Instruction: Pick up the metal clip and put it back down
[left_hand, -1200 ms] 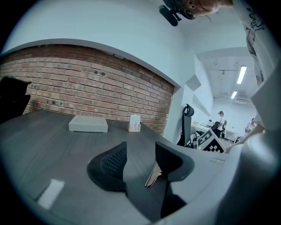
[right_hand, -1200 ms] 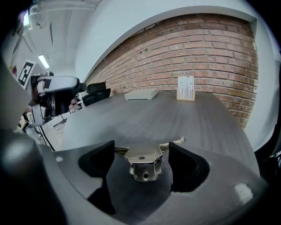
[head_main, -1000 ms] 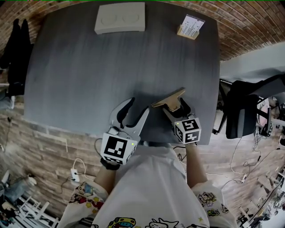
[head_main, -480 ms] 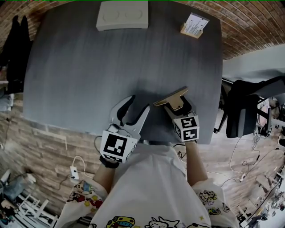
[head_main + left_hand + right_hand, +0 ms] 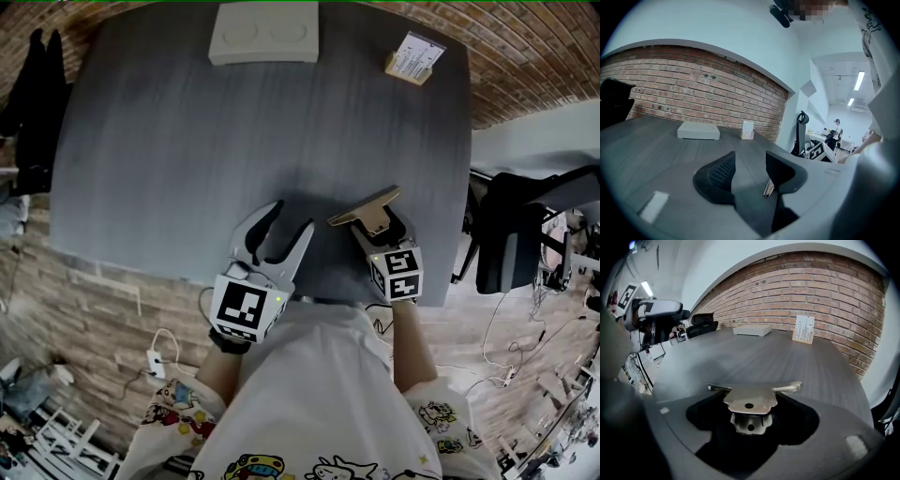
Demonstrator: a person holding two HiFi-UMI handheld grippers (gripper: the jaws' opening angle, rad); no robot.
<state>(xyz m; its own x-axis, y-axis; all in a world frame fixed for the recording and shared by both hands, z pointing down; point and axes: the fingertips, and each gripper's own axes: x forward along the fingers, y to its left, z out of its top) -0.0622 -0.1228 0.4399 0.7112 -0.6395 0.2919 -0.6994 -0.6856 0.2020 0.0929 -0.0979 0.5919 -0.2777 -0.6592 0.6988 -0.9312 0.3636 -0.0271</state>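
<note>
Head view looks down on a grey worktop (image 5: 187, 141). On the left, at the worktop's near edge, is the left hand-held gripper (image 5: 289, 221). It hangs low over the worktop. Its two jaws are wide apart and nothing is between them, so it is let go and empty. Left gripper view shows only bare worktop in the gap. Its marker cube (image 5: 248, 311) hangs off the worktop's near edge, above the person's white shirt (image 5: 319, 394).

At the worktop's far edge, a bit left of the middle, lies a flat white box (image 5: 264, 35). A small card stand (image 5: 413, 58) sits at the worktop's far right corner.

Further right along the worktop's near edge is the metal clip (image 5: 750, 401). Its long bar end points to the middle of the worktop. Its two flat handles, each with a small hole, point back to the near edge. I cannot tell if the bar touches the worktop.

The right hand-held gripper (image 5: 378, 225) has one jaw on each side of the handles. Its jaws have just been closing a little with the clip between them. They stand wide, and the pads do not look pressed on the clip, so this one is let go too.

Off the worktop's right side stands a black chair (image 5: 511, 234).
</note>
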